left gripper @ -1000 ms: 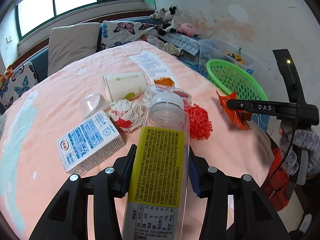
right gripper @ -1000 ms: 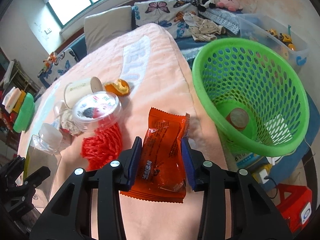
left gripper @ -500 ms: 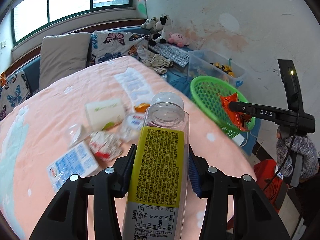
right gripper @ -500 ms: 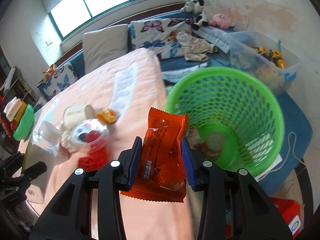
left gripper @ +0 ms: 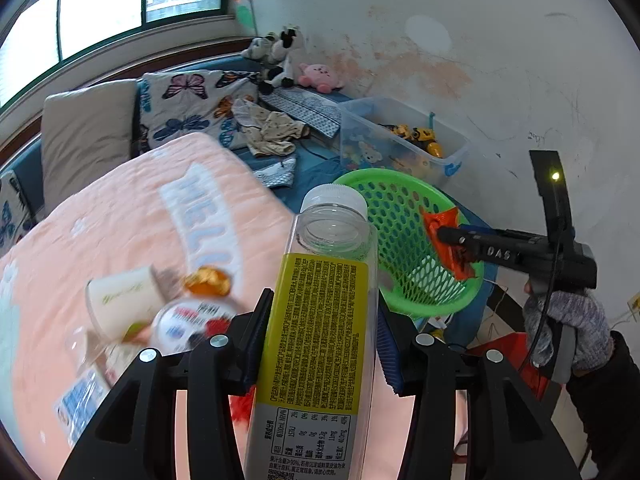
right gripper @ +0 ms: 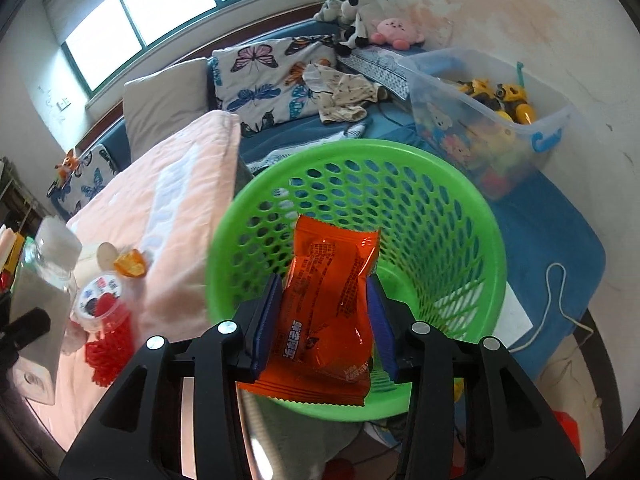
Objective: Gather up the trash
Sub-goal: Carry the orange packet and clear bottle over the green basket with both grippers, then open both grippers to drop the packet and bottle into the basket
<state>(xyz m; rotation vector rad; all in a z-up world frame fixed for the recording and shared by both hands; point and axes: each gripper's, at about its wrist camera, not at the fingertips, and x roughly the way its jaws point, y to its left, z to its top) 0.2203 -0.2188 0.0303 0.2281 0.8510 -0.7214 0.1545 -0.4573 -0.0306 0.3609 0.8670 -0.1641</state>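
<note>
Snack wrapper [right gripper: 328, 308], orange, hangs upright between the opening jaws of the right tool [right gripper: 326, 316], directly above the green basket [right gripper: 480, 240] mouth. Left tool [left gripper: 320, 340] clamps a clear bottle [left gripper: 320, 320], basket farther ahead-right, beside the bed [left gripper: 120, 220].

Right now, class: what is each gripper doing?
Left gripper: closed on the bottle.
Right gripper: jaws opening, orange wrapper between them, above the green basket.
</note>
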